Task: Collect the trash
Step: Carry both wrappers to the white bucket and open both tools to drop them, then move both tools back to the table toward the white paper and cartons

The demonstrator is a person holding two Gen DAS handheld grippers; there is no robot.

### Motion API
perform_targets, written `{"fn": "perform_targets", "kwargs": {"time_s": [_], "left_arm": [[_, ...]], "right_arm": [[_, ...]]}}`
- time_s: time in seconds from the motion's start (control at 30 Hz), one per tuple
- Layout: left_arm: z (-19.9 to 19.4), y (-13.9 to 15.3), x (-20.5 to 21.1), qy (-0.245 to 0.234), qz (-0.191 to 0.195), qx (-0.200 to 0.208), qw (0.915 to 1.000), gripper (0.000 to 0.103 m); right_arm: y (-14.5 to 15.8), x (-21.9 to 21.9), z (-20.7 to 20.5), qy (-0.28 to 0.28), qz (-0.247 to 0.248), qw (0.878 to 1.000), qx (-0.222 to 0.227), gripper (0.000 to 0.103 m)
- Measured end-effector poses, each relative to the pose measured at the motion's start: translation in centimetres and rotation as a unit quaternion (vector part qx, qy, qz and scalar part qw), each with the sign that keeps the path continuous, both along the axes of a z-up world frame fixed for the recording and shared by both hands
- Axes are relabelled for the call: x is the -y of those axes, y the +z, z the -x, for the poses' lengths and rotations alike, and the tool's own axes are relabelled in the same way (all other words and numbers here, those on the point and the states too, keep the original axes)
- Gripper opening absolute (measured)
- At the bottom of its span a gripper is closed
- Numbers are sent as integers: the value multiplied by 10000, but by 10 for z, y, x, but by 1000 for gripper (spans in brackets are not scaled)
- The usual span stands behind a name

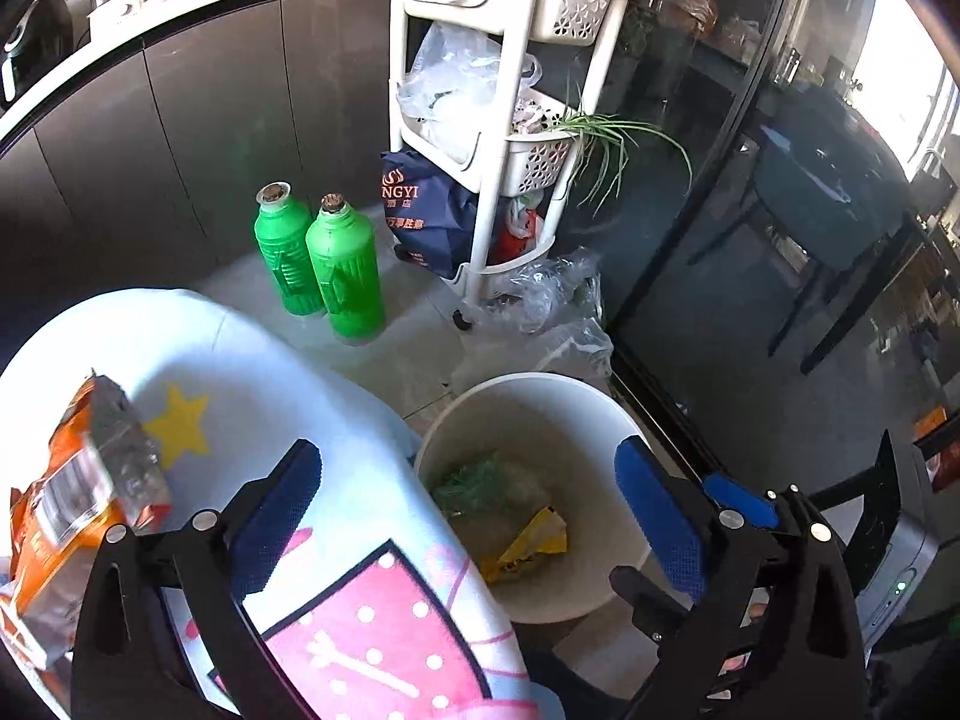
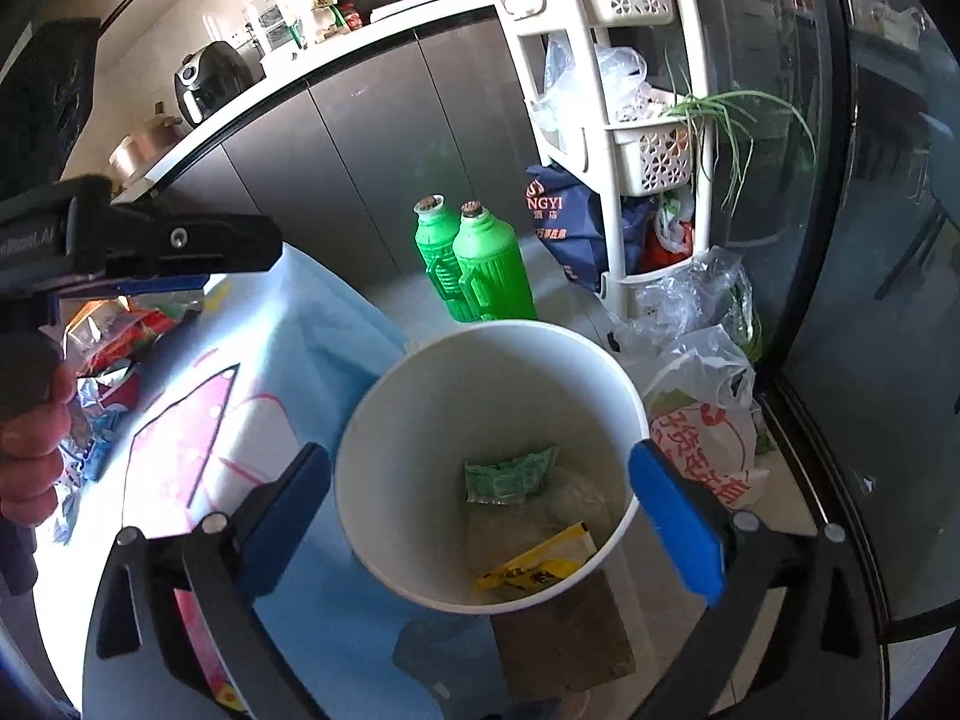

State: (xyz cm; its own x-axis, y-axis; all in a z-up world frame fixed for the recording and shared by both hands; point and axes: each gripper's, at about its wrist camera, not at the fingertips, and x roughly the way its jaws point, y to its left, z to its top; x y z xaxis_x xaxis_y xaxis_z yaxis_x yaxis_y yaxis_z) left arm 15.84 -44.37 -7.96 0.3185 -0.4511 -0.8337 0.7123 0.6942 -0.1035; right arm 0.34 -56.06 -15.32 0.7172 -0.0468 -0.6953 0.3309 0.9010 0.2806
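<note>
A white bin (image 1: 624, 420) (image 2: 360, 450) stands on the floor beside the cloth-covered table (image 1: 252, 360) (image 2: 312, 324). In it lie a green wrapper (image 1: 474, 480) (image 2: 510, 471) and a yellow wrapper (image 1: 528, 546) (image 2: 540, 564). My left gripper (image 1: 474, 504) is open and empty, over the table's edge and the bin's left rim. My right gripper (image 2: 480, 510) is open and empty above the bin's mouth. An orange snack packet (image 1: 78, 510) lies on the cloth to the left of the left fingers. More wrappers (image 2: 114, 336) are piled on the table below the left gripper's body (image 2: 180, 246).
Two green bottles (image 1: 342, 270) (image 2: 486, 276) stand on the floor behind the bin. A white tiered trolley (image 1: 498, 138) (image 2: 636, 138) with bags is to their right. Plastic bags (image 2: 702, 420) lie beside the bin against a glass door (image 1: 750, 210). Dark cabinets (image 1: 210, 120) run along the back.
</note>
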Motion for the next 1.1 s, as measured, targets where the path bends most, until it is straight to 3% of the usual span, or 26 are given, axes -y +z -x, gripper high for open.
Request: {"fn": "perform_targets", "kwargs": {"time_s": [0.2, 0.43, 0.6, 0.73, 0.83, 1.1], "left_arm": [[13, 22, -25, 47, 118, 134, 9998, 95], [35, 59, -77, 426, 479, 197, 9978, 95], [48, 89, -139, 806, 973, 119, 9919, 95], [61, 104, -197, 1231, 1113, 247, 9858, 95], [70, 108, -246, 1652, 1160, 328, 9789, 95], [92, 93, -357, 2360, 734, 674, 9666, 95]], "right_arm": [[25, -13, 7, -8, 47, 10000, 26, 100], [68, -46, 22, 159, 280, 9991, 276, 100], [99, -82, 30, 451, 454, 9970, 429, 100], [118, -112, 32, 661, 553, 9952, 473, 100], [128, -138, 31, 870, 585, 9930, 551, 100], [129, -225, 7, 1733, 645, 9821, 355, 100]]}}
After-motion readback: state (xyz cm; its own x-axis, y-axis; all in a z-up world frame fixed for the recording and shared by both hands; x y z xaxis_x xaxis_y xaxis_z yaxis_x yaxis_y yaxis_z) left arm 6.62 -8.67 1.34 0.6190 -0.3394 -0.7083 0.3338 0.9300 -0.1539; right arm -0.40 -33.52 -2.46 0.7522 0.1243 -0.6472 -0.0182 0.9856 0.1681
